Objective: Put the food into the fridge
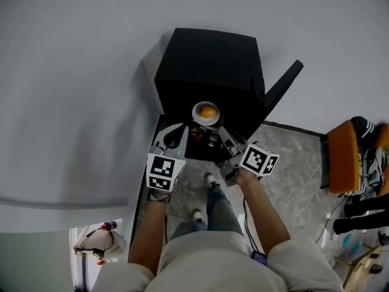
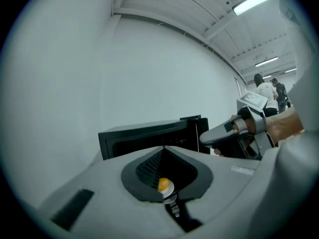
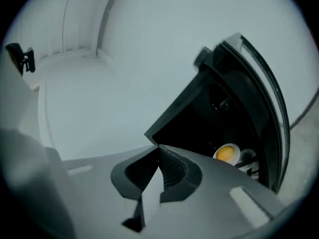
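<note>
- Head view: a black fridge (image 1: pixel 206 66) stands by a pale wall (image 1: pixel 73 102). Its door (image 1: pixel 282 85) hangs open on the right.
- A white bowl (image 1: pixel 197 115) with orange food (image 1: pixel 207 111) sits at the open front of the fridge. The shelf under it is too dark to see.
- The left claw (image 1: pixel 183 129) and the right claw (image 1: pixel 222 135) both point at the fridge, just below the bowl. Their tips blend into the dark parts there, so the jaws are hard to make out here.
- The cube (image 1: pixel 164 170) on each claw shows black-and-white squares, not words.
- An orange chair (image 1: pixel 342 157) is cut off at the right edge.
- Left gripper view: the left claw (image 2: pixel 162 148) has its jaws together and holds nothing. The bowl and the orange food (image 2: pixel 164 185) peep through the thin slit between the jaws, very small.
- The fridge (image 2: pixel 144 136) stands behind. Far back, a person (image 2: pixel 264 91) is tiny and blurry.
- Right gripper view: the right claw (image 3: pixel 158 147) is closed tight and empty.
- The orange food (image 3: pixel 226 153) is inside the dark fridge (image 3: pixel 219 108), close to the door (image 3: pixel 266 101). The claw's grey body hides the bottom of the bowl.
</note>
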The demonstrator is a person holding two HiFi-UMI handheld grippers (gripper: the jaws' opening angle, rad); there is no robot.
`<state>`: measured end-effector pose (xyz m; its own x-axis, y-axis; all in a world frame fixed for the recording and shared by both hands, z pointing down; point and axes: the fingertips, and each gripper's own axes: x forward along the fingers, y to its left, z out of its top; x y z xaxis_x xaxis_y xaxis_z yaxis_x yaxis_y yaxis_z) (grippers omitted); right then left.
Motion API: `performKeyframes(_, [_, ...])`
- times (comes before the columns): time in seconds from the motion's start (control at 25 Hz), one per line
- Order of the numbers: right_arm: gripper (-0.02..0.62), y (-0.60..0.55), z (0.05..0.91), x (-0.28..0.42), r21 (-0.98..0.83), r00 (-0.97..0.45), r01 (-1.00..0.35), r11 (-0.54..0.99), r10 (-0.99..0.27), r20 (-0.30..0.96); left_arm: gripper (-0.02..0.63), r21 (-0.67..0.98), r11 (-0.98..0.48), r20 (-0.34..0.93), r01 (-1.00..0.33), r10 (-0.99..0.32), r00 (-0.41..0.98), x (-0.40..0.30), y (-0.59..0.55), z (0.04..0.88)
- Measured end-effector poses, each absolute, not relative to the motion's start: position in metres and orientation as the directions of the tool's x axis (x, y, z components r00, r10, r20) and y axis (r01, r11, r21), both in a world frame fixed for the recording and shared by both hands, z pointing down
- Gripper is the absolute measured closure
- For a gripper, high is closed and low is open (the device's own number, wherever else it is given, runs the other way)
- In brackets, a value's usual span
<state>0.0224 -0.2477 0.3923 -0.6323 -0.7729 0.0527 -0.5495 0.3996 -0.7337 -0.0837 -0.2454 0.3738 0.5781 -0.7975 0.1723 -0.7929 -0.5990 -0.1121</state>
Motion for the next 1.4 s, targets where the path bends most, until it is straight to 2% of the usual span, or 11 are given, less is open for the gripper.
performKeyframes(0.36, [0.589, -0.203, 0.314, 0.025, -0.480, -0.650, -0.677, 0.557, -0.759, 0.036, 0.603, -0.159, -0.615, 0.079, -0.772, -0.788, 0.611, -0.079, -0.208, 0.306])
performKeyframes(0.56, [0.589, -0.182, 0.287, 0.029, -0.286, -0.635, -0.752, 0.594, -0.770, 0.068, 0.603, -0.232, -0.621, 0.048, -0.749, -0.776, 0.629, -0.076, -0.187, 0.276])
performKeyframes(0.8, [0.589, -0.161, 0.249, 0.031, -0.109, -0.617, -0.785, 0.610, -0.785, 0.048, 0.603, -0.290, -0.611, 0.010, -0.737, -0.771, 0.636, -0.080, -0.168, 0.245])
performKeyframes(1.12, [0.589, -0.143, 0.219, 0.035, -0.014, -0.583, -0.813, 0.583, -0.812, 0.017, 0.603, -0.321, -0.602, -0.012, -0.731, -0.770, 0.638, -0.086, -0.156, 0.221])
performKeyframes(1.4, [0.589, -0.141, 0.212, 0.038, -0.004, -0.581, -0.814, 0.581, -0.814, 0.004, 0.603, -0.313, -0.609, -0.028, -0.729, -0.762, 0.647, -0.085, -0.154, 0.217])
